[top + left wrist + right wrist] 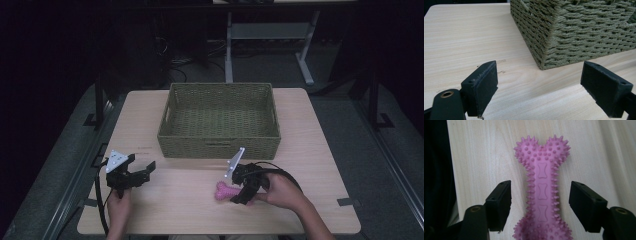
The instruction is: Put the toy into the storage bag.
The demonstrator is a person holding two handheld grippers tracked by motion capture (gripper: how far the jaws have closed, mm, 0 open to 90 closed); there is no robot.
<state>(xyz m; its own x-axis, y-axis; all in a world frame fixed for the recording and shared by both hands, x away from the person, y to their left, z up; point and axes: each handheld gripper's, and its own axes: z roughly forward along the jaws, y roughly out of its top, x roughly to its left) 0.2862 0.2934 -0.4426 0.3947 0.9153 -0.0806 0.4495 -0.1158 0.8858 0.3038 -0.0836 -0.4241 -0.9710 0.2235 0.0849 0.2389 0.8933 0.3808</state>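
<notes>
A pink spiky bone-shaped toy lies flat on the wooden table, in front of the woven basket. My right gripper straddles the toy's shaft, one jaw on each side. A gap shows between each pad and the spikes, so the pads do not press on it. My left gripper rests at the table's front left, held by a hand, open and with nothing between its jaws. Its view looks at the basket's near left corner.
The olive-green woven basket stands at the middle back of the table and has nothing inside. Table edges lie close to both hands at the front. Beyond the table are dark floor, cables and a desk frame.
</notes>
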